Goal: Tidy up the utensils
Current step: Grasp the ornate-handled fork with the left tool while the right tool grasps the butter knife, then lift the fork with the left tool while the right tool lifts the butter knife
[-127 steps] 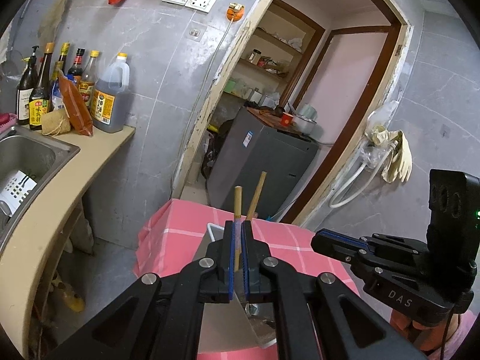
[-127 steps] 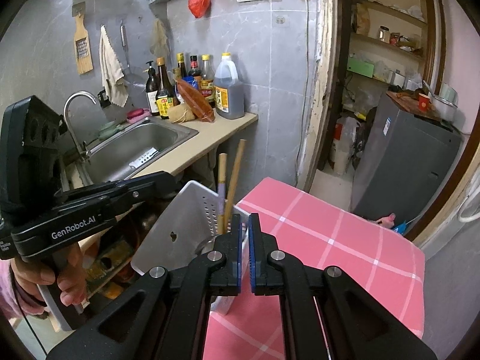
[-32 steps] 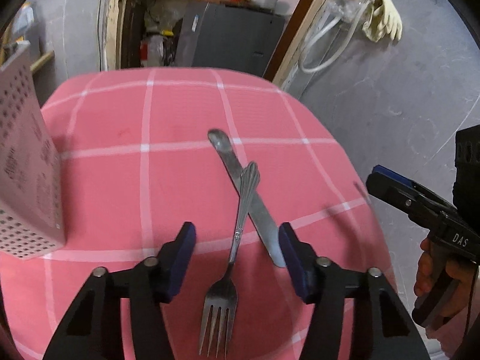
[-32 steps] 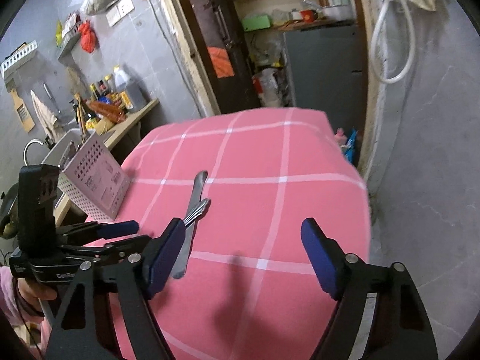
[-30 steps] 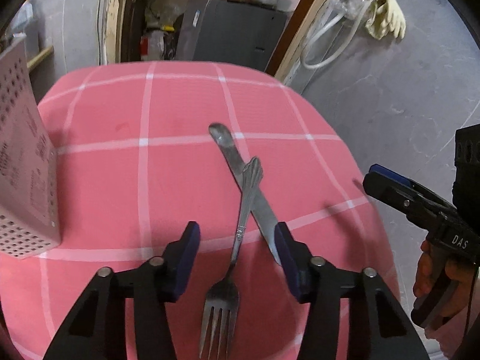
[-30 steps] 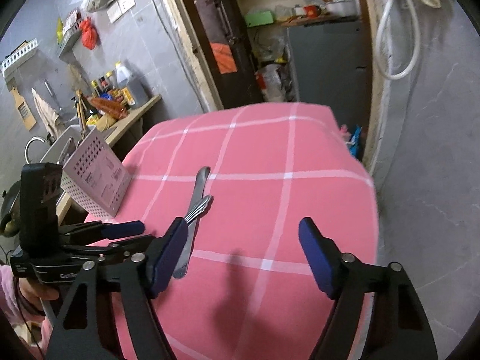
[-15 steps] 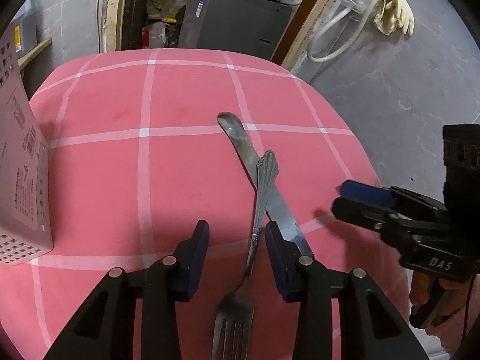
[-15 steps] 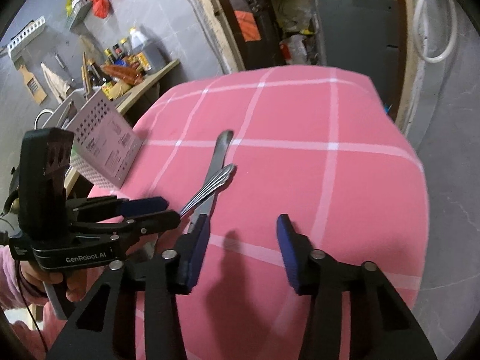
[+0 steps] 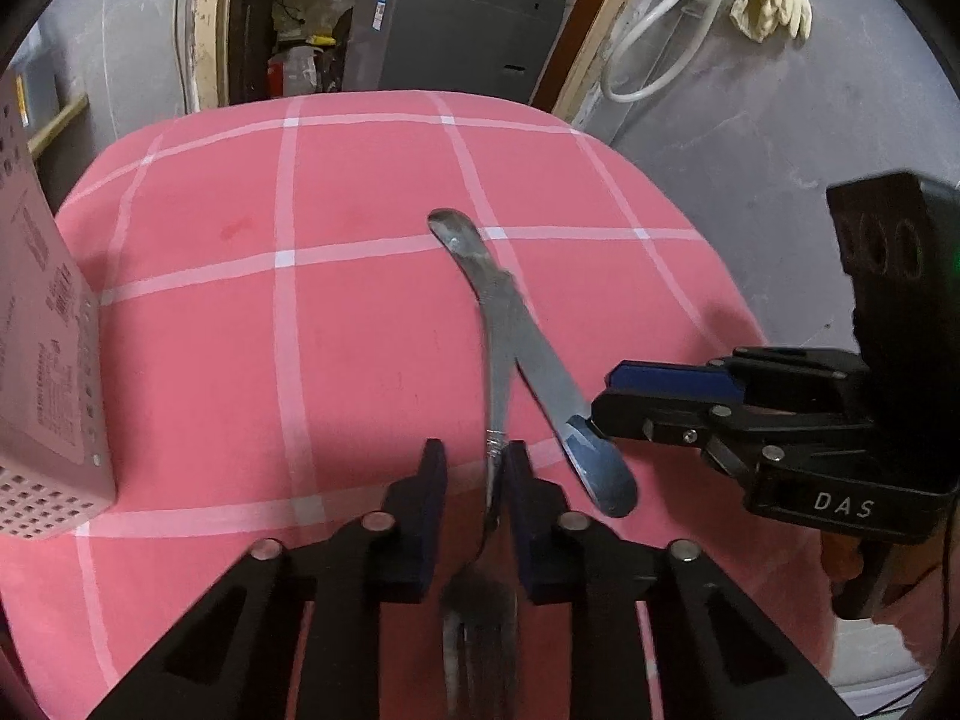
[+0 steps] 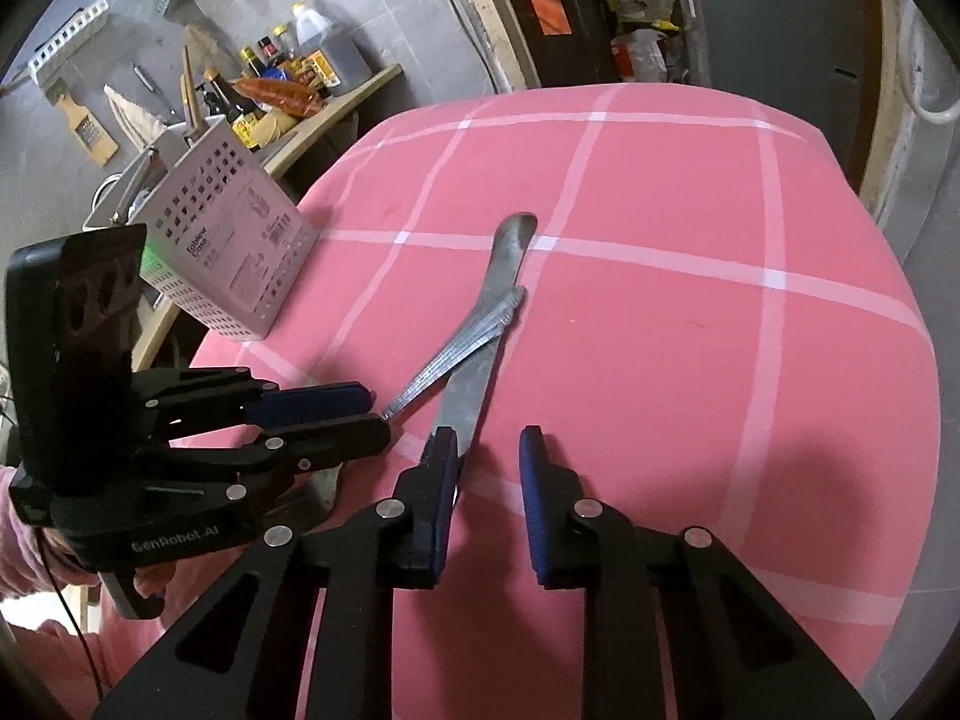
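Observation:
A steel fork (image 9: 493, 396) and a table knife (image 9: 528, 348) lie crossed on the pink checked tablecloth (image 9: 360, 300). My left gripper (image 9: 475, 480) has its jaws closing on the fork's neck and the pads pinch it; the tines (image 9: 480, 630) blur below. In the right wrist view the fork's handle (image 10: 456, 336) sticks out of that gripper (image 10: 375, 414). My right gripper (image 10: 487, 468) is low over the knife's blade (image 10: 465, 402), jaws closing. The blade lies against the left pad (image 10: 444, 480), with bare cloth between it and the other pad.
A pale perforated utensil holder (image 10: 228, 252) stands at the cloth's left edge, chopsticks (image 10: 187, 90) rising from it. Behind it are a counter with bottles (image 10: 300, 60) and a sink. A grey cabinet (image 9: 456, 36) stands beyond the far edge, a grey wall on the right.
Both pairs of jaws have narrowed a lot. The left ones closed onto the fork's neck. The right gripper came down and in toward the knife's blade, close beside the left gripper.

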`<state>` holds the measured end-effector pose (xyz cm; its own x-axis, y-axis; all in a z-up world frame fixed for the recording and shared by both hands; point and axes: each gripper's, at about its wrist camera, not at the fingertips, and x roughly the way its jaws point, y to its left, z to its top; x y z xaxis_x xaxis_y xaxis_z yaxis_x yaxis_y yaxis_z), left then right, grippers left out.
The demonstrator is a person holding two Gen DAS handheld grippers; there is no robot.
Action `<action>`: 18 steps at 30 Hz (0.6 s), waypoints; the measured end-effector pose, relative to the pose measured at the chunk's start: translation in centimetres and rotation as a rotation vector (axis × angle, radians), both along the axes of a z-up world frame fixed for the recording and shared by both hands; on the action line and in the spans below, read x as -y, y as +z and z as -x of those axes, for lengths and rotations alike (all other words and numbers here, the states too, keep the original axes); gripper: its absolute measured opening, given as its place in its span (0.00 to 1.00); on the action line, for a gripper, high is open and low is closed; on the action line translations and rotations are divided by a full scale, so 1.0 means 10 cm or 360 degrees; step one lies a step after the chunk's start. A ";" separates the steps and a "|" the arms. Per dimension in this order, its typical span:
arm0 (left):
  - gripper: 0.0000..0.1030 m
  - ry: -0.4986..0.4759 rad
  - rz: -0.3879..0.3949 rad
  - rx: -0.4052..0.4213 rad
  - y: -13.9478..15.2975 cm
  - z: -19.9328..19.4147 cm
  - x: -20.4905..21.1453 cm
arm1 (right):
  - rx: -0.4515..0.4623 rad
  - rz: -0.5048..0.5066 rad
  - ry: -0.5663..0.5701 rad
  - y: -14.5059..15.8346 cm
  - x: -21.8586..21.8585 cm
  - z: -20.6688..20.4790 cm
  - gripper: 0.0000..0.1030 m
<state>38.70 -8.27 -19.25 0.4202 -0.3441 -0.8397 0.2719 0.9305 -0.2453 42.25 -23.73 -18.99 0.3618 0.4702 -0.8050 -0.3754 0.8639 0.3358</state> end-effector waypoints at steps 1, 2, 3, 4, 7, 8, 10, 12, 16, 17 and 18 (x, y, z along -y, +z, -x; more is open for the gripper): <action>0.07 0.0020 -0.0030 0.0004 -0.01 0.00 -0.01 | -0.0003 -0.0002 -0.0001 -0.01 -0.01 -0.01 0.18; 0.06 0.0031 -0.0017 0.0003 -0.01 -0.01 -0.02 | -0.0009 -0.0005 -0.0003 -0.01 -0.02 -0.01 0.18; 0.06 0.0054 0.0012 -0.0013 -0.02 -0.02 -0.06 | -0.0015 -0.0010 -0.0004 -0.01 -0.02 -0.02 0.18; 0.06 0.0066 0.0022 -0.0020 -0.02 -0.02 -0.07 | -0.0022 -0.0012 -0.0003 -0.02 -0.03 -0.03 0.18; 0.06 0.0099 0.0019 -0.0021 -0.03 0.00 -0.07 | -0.0048 0.0005 0.0009 -0.03 -0.07 -0.08 0.18; 0.06 0.0121 0.0026 -0.0023 -0.03 0.00 -0.08 | -0.0057 0.0007 0.0016 -0.03 -0.09 -0.09 0.18; 0.06 0.0165 0.0044 -0.0036 -0.03 0.01 -0.10 | -0.0090 0.0008 0.0029 -0.05 -0.13 -0.14 0.18; 0.06 0.0234 0.0079 -0.0059 -0.04 0.00 -0.13 | -0.0115 -0.0002 0.0045 -0.06 -0.18 -0.19 0.18; 0.06 0.0316 0.0100 -0.0077 -0.05 0.02 -0.18 | -0.0146 -0.0012 0.0067 -0.06 -0.23 -0.30 0.15; 0.06 0.0328 0.0102 -0.0081 -0.05 0.03 -0.19 | -0.0157 -0.0015 0.0063 -0.07 -0.23 -0.32 0.14; 0.06 0.0340 0.0108 -0.0088 -0.06 0.05 -0.21 | -0.0175 -0.0031 0.0055 -0.08 -0.23 -0.35 0.12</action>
<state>38.25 -6.20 -19.82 0.4434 -0.3089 -0.8414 0.0549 0.9463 -0.3185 45.77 -21.45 -19.78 0.2550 0.4967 -0.8296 -0.3647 0.8440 0.3932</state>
